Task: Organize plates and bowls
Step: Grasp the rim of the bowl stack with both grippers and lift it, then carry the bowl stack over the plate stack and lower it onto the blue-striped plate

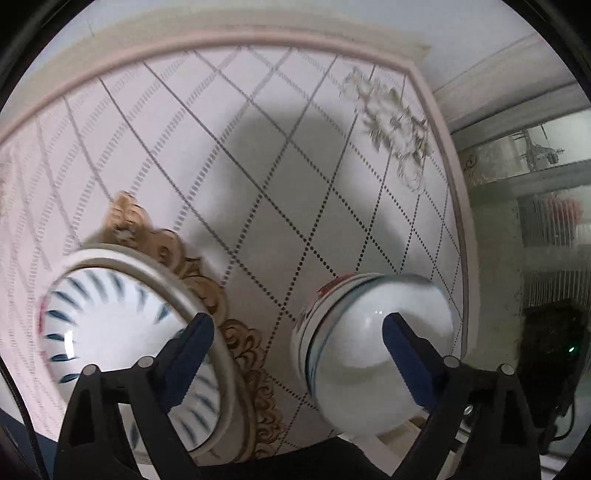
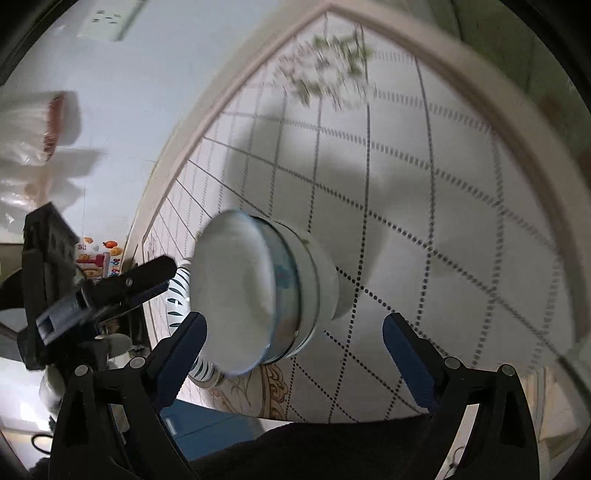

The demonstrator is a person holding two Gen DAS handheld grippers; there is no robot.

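In the left wrist view a blue-striped bowl (image 1: 110, 325) sits on a plate (image 1: 225, 354) at the lower left of the table. A stack of white bowls (image 1: 369, 347) with painted rims stands at the lower right. My left gripper (image 1: 297, 345) is open and empty above the table between them; its left finger overlaps the striped bowl and its right finger overlaps the stack. In the right wrist view the bowl stack (image 2: 266, 295) is close in front. My right gripper (image 2: 293, 343) is open and empty just below it. The striped bowl (image 2: 181, 291) peeks out behind the stack. The left gripper's body (image 2: 110, 288) shows at the left.
The table (image 1: 258, 166) has a white diamond-grid cloth with a floral print (image 1: 391, 122) and gold ornament (image 1: 207, 273). Its pink edge (image 1: 458, 206) runs on the right, with shelves (image 1: 546, 177) beyond. In the right wrist view a wall socket (image 2: 107, 18) and plastic bag (image 2: 33, 129) are at the left.
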